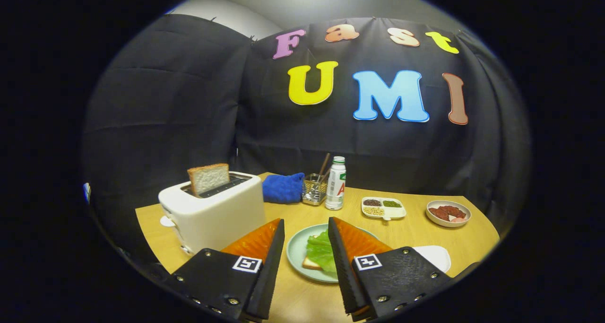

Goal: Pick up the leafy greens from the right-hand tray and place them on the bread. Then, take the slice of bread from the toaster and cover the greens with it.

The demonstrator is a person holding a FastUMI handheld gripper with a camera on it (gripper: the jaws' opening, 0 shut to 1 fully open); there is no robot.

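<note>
Tool, textured housings, square fiducial tags, silver screws

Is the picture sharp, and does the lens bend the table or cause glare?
Gripper view: fisheye bends the table edge; toaster and greens look sharp; soft shine on the bottle, no strong glare; open tongs frame the plate.

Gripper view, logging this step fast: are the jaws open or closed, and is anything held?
Gripper: open, jaws spread apart and holding nothing; the leafy greens lie on the bread just ahead, between them.
</note>
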